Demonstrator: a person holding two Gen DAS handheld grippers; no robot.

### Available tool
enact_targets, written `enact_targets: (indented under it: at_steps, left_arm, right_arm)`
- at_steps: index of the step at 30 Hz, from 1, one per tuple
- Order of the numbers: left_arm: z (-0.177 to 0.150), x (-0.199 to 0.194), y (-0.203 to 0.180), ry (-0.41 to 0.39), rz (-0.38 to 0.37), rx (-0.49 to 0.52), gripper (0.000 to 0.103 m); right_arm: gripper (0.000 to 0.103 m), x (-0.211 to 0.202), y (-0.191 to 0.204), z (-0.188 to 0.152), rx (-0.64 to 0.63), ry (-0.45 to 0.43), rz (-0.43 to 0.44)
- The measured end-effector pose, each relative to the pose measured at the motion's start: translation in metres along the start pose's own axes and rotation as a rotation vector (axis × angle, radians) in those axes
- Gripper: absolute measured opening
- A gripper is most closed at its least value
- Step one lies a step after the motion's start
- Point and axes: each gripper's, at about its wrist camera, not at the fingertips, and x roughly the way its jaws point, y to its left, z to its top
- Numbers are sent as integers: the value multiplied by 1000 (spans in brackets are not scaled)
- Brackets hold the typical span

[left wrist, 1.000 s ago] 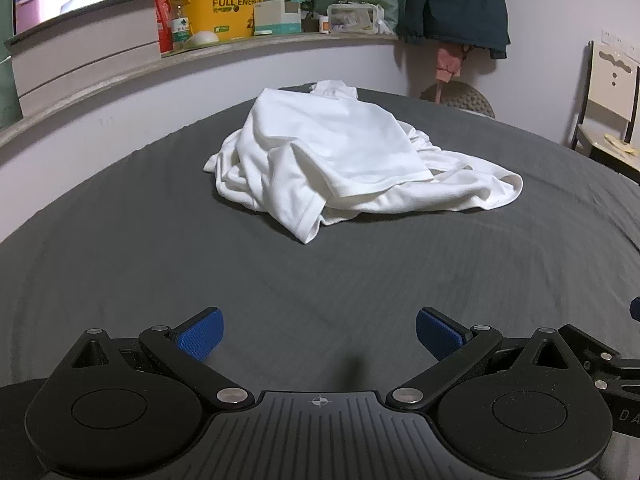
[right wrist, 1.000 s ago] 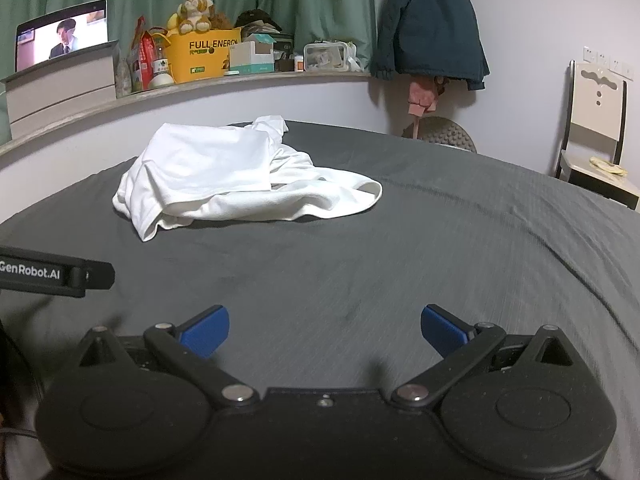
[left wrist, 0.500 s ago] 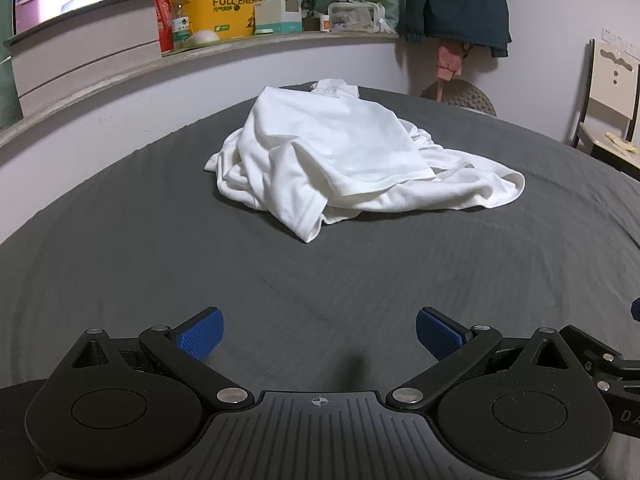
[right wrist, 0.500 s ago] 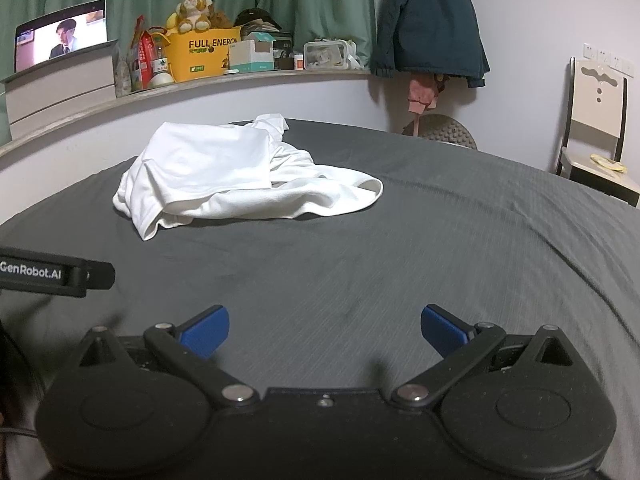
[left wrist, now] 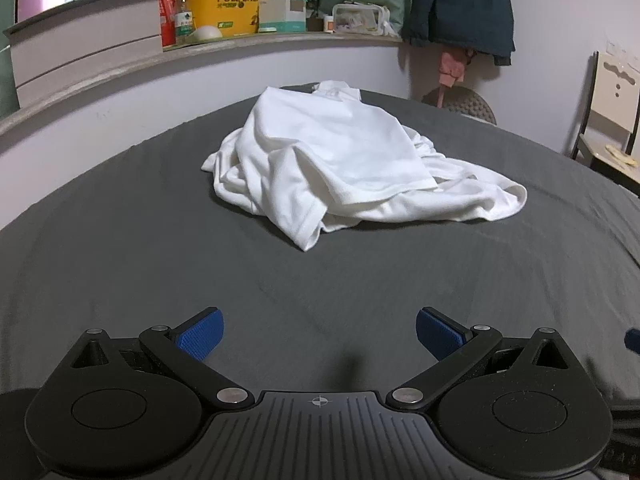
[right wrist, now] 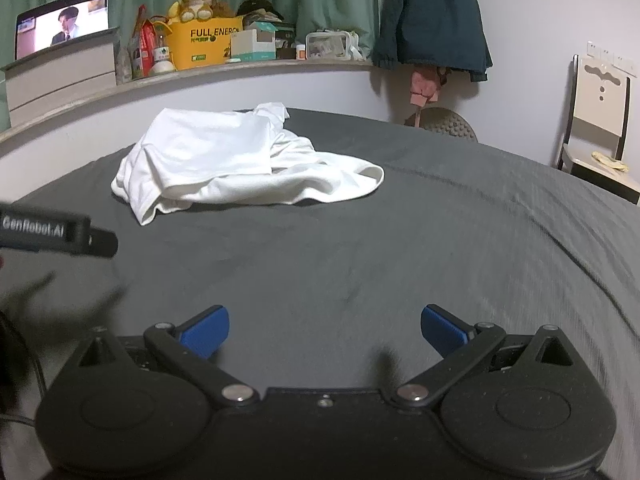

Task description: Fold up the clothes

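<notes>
**Shirt heaped on the bed, both grippers wide and empty**

A white shirt [left wrist: 340, 164] lies crumpled on the grey bed [left wrist: 160, 248], toward the side nearest the shelf [left wrist: 248, 46]. Short of the shirt, well apart from it, the left gripper [left wrist: 320, 334] hovers over bare bedding with its blue pads [left wrist: 200, 334] spread and nothing between them. The right gripper [right wrist: 325, 332] is likewise spread wide and empty, farther from the shelf than the shirt. A jacket [right wrist: 434, 20] hangs at the shelf's end.
</notes>
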Motion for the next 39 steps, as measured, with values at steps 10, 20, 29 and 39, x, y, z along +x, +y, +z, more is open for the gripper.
enact_targets:
  at_steps: [10,20,29,39]
  left_arm:
    - [20,24,13,-5,-2,-36,103]
    - [43,32,62,-109,76,-179,103]
    - [37,44,93,-106,175,-347,103]
    - [34,59,102,-59,169,-430,103]
  right_arm:
    - [103,-1,7,-4,-44,0,5]
    - [103,33,59,41,-299,-194,1]
    - [70,129,152,80,-787,-220,-4]
    - [3,140,168,113,-574,-244,72]
